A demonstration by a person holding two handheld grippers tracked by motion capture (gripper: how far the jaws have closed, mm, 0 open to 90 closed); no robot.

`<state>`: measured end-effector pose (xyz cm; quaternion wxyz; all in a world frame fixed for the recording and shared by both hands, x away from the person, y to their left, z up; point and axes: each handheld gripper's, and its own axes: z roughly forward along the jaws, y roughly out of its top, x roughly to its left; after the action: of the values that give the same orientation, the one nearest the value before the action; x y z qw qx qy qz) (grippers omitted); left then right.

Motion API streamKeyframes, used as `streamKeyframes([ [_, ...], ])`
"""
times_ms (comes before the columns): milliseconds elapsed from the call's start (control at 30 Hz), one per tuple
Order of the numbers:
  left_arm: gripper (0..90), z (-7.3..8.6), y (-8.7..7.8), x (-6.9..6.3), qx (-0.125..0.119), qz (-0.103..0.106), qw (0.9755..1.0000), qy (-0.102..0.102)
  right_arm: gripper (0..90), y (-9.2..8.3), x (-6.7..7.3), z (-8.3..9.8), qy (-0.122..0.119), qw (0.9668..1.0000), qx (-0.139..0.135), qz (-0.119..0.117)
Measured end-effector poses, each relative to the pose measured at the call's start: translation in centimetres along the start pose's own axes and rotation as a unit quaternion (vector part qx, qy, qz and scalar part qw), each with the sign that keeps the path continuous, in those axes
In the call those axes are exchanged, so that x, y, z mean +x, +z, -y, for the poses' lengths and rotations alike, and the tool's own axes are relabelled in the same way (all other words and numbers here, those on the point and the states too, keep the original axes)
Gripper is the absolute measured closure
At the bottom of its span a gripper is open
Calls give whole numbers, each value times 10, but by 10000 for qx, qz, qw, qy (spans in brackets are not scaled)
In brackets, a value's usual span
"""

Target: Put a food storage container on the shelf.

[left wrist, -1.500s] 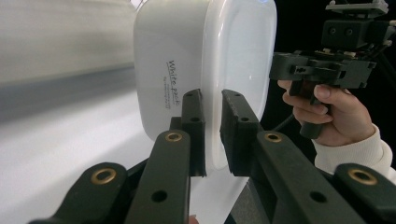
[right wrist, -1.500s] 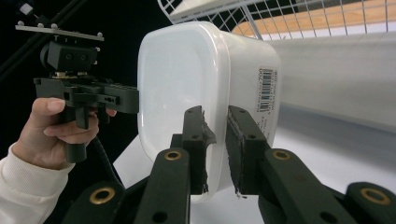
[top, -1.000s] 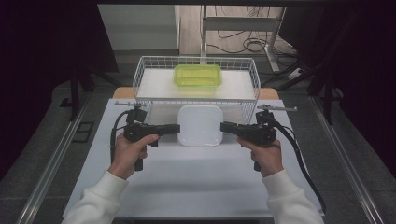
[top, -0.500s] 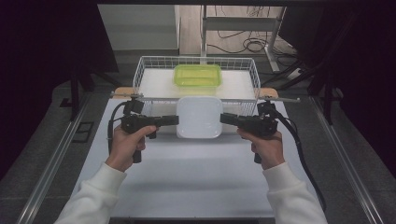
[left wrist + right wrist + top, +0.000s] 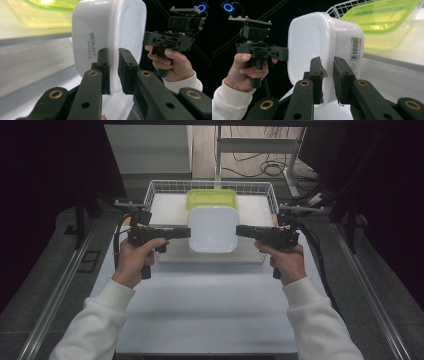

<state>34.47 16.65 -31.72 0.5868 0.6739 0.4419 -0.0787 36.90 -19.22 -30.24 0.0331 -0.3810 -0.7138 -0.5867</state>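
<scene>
1. Left claw (image 5: pixel 186 232) comes in level from the left in the high view, its jaws nearly closed and pinching the left rim of the white container (image 5: pixel 213 229); the left gripper view shows both pads on that rim (image 5: pixel 113 72).
2. White container hangs between the 2 claws, lid on, clear of the desk (image 5: pixel 200 310), over the near edge of the wire basket (image 5: pixel 155 190).
3. Green-lidded container (image 5: pixel 212 197) sits in the basket just behind it.
4. Right claw (image 5: pixel 240 231) comes in from the right, jaws likewise nearly closed, clamping the opposite rim (image 5: pixel 327 75).
</scene>
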Motion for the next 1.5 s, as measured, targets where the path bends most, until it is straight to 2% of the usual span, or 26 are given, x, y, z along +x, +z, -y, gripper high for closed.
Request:
streamKeyframes([
  [233,803,-12,-5,4,-44,-18,10000,-77,775,9,-1,-15,-2,10000,29,-22],
  [333,803,-19,-6,4,-53,-8,10000,-44,775,11,0,-23,4,10000,47,-29],
  [633,803,-53,-2,3,-18,-84,10000,50,776,14,-8,-51,107,9999,-3,-53],
  [1033,802,-90,6,12,-53,-159,9998,95,779,22,-20,-85,129,9999,-78,-24],
  [1233,801,-99,10,20,-26,-122,9999,24,779,26,-26,-95,138,9999,-89,24],
  [1333,800,-101,14,25,-10,-111,9999,-110,780,28,-29,-97,188,9998,-61,30],
  [1500,800,-104,18,32,18,-144,9998,-167,779,34,-36,-99,284,9996,-32,49],
])
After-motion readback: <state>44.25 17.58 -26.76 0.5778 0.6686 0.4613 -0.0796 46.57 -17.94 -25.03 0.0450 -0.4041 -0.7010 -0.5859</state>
